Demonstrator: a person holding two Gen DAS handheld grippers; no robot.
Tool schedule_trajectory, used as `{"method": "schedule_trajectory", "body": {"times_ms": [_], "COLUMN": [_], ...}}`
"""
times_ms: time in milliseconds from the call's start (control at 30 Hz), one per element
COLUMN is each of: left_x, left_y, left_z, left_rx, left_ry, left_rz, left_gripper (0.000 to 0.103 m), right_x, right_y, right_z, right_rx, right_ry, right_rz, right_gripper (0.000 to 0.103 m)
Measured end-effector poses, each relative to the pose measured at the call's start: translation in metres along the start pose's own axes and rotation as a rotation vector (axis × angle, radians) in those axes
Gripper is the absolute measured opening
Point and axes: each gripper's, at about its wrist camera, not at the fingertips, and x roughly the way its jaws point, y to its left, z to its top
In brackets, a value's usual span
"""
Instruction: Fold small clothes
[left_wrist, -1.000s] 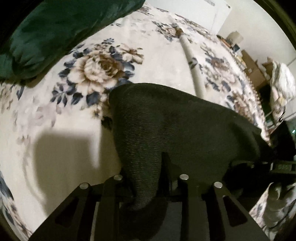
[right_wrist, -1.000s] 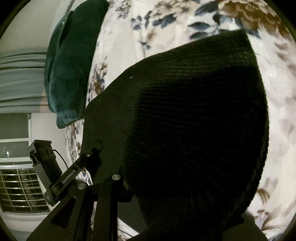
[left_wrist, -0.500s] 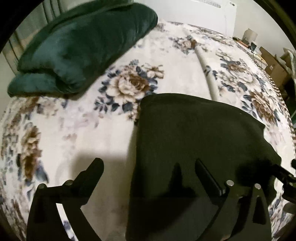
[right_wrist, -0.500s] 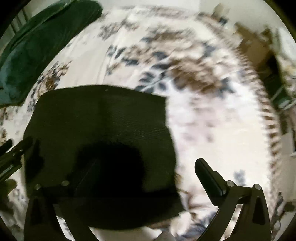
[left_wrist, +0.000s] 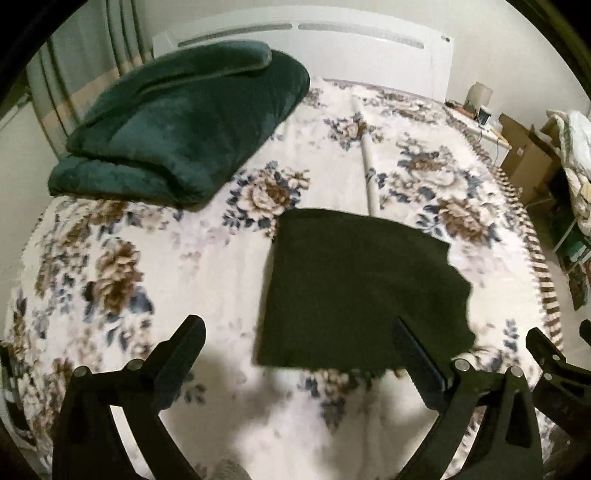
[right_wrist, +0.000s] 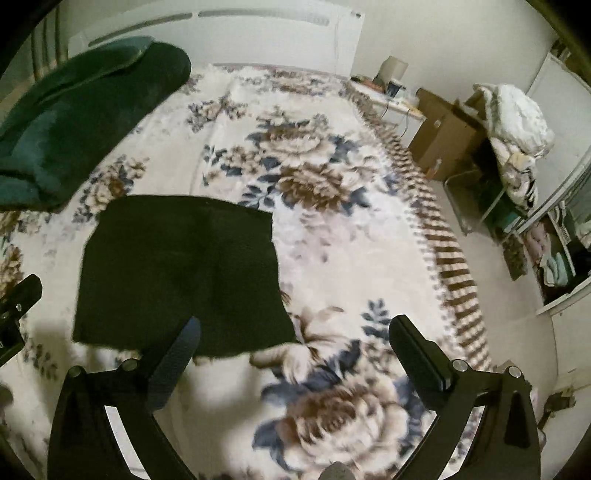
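Note:
A small black knitted garment (left_wrist: 362, 291) lies folded flat on the floral bedspread (left_wrist: 184, 280); it also shows in the right wrist view (right_wrist: 181, 273). My left gripper (left_wrist: 299, 336) is open and empty, raised above the garment's near edge. My right gripper (right_wrist: 295, 332) is open and empty, raised above the garment's near right corner. The right gripper's finger tip (left_wrist: 535, 339) shows at the right edge of the left wrist view, and the left gripper's finger tip (right_wrist: 26, 291) shows at the left edge of the right wrist view.
A folded dark green blanket (left_wrist: 177, 125) lies at the far left of the bed, also in the right wrist view (right_wrist: 81, 114). A white headboard (left_wrist: 332, 48) stands behind. Cardboard boxes (right_wrist: 443, 129) and piled bedding (right_wrist: 517, 129) stand right of the bed's striped edge (right_wrist: 450, 266).
Both grippers let go of the black garment, opened and pulled up and back. The garment now lies flat on the bed.

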Motion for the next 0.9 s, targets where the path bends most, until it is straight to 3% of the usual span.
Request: {"method": "schedule_trajectory", "body": {"times_ms": [467,700,900], "left_x": [-0.237,-0.333,-0.384], "left_y": [-0.008,-0.009,-0.007], "left_z": [-0.025,-0.041,-0.056], "left_rx": [0.013,0.027,0.032], "left_ry": [-0.126,-0.185,-0.226], "left_rz": [-0.018,-0.031,-0.031], "left_gripper": [0.103,0.103,0.103], "right_x": [-0.272,-0.386,-0.466], "right_y": [-0.062,-0.09,-0.107], "right_z": [-0.035,-0.064,-0.091], "right_rx": [0.039,0.057,0.076], "right_ry": [-0.188,-0.269,-0.33], "right_rz": [0.002,-0.004,0.018], "right_gripper": [0.103,0.103,0.103]}}
